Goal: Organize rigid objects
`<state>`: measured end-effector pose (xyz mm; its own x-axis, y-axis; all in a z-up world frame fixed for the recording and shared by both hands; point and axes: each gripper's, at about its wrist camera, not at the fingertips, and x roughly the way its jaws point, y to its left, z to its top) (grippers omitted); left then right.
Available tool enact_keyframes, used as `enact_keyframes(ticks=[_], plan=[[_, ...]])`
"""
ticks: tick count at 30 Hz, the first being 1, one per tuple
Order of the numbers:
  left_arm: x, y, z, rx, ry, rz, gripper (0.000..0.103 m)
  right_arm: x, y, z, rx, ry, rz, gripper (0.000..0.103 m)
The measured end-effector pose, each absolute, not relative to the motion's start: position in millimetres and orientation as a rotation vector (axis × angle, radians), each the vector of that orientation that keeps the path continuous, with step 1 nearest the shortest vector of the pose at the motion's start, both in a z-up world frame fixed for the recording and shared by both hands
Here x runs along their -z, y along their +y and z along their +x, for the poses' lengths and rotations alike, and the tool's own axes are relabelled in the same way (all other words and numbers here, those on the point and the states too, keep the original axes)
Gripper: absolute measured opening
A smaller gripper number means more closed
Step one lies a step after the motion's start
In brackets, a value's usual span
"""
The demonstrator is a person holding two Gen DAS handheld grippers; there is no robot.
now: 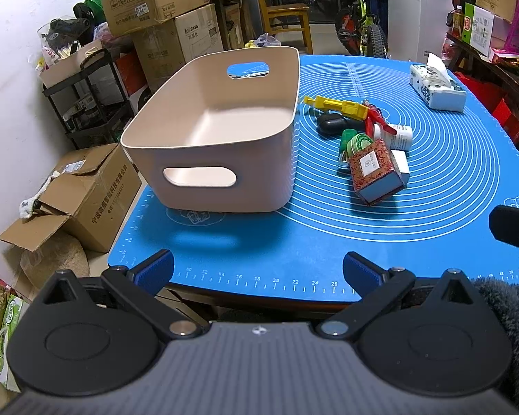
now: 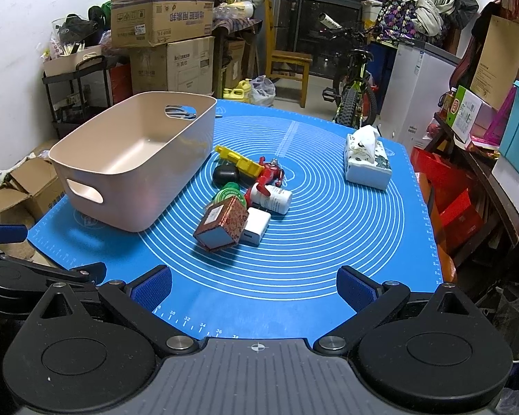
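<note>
Both tools hang at the near edge of the blue silicone mat [image 2: 328, 249] with nothing in them: the left gripper [image 1: 257, 268] and the right gripper [image 2: 254, 285] each have their blue-padded fingers spread wide apart. The empty beige plastic bin with cut-out handles [image 2: 138, 159] stands on the left part of the mat, and the rigid objects lie in a loose heap just beside its right wall. Nearest the tools is the dark red patterned cardboard box [image 2: 221, 223], tilted, its long axis running back and left toward the bin, with a white charger block [image 2: 257, 226] touching its right side. Behind them lie a green round tin [image 2: 229, 193], a white cylindrical bottle [image 2: 276, 200] on its side, a red toy figure [image 2: 270, 173], a black oval case [image 2: 226, 174] and a yellow plastic toy [image 2: 240, 160]. The heap sits almost straight ahead of the right gripper, but ahead and to the right of the left one, which faces the bin; so the right hand looks the better placed to begin, probably with the red box. A white tissue pack [image 2: 366, 164] stands well apart at the right.
</note>
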<state>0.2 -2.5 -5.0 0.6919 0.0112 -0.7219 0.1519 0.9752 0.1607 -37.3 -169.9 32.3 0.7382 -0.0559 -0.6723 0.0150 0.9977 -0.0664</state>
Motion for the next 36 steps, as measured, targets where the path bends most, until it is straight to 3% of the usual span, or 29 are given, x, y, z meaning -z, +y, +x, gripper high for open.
enact_keyframes(ticks=[15,36], plan=[[-14,12,7,0.041,0.755,0.216,0.103,-44,-170,-33,0.031,0.716,-0.057,0.101],[-64,60,113,0.033,0.818,0.112,0.103,-49,-167,51,0.009,0.709,0.011,0.101]])
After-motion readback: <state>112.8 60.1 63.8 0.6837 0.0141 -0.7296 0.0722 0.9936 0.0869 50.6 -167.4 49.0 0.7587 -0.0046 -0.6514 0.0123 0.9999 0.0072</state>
